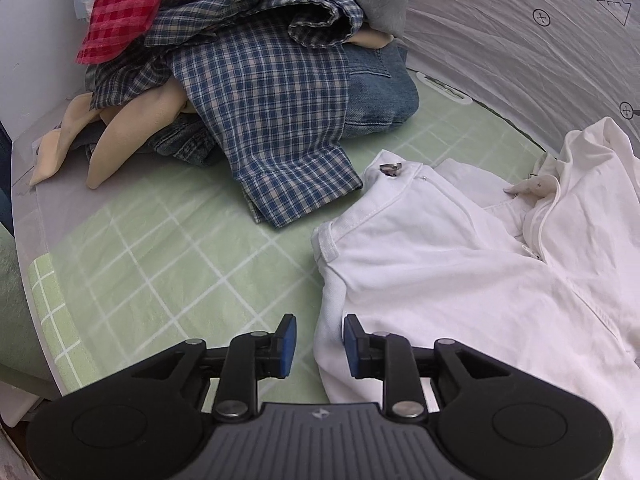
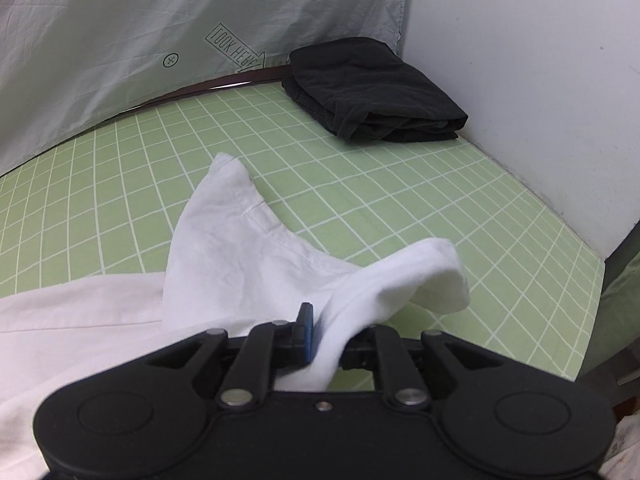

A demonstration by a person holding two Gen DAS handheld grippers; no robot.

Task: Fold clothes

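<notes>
White trousers [image 1: 460, 264] lie spread on the green checked sheet [image 1: 168, 248], waistband and metal button toward the clothes pile. My left gripper [image 1: 320, 342] is open, its blue pads straddling the trousers' left edge without holding it. In the right wrist view my right gripper [image 2: 326, 334] is shut on a fold of the white trousers [image 2: 248, 252] at a leg end, lifting it a little off the sheet [image 2: 380, 200]. Its right finger is hidden by the cloth.
A pile of unfolded clothes [image 1: 256, 60] with plaid shirts, red checked cloth, jeans and beige fabric stands at the back left. A folded black garment [image 2: 372, 88] lies in the far right corner by the white wall [image 2: 540, 60]. A printed grey cloth [image 2: 160, 32] hangs behind.
</notes>
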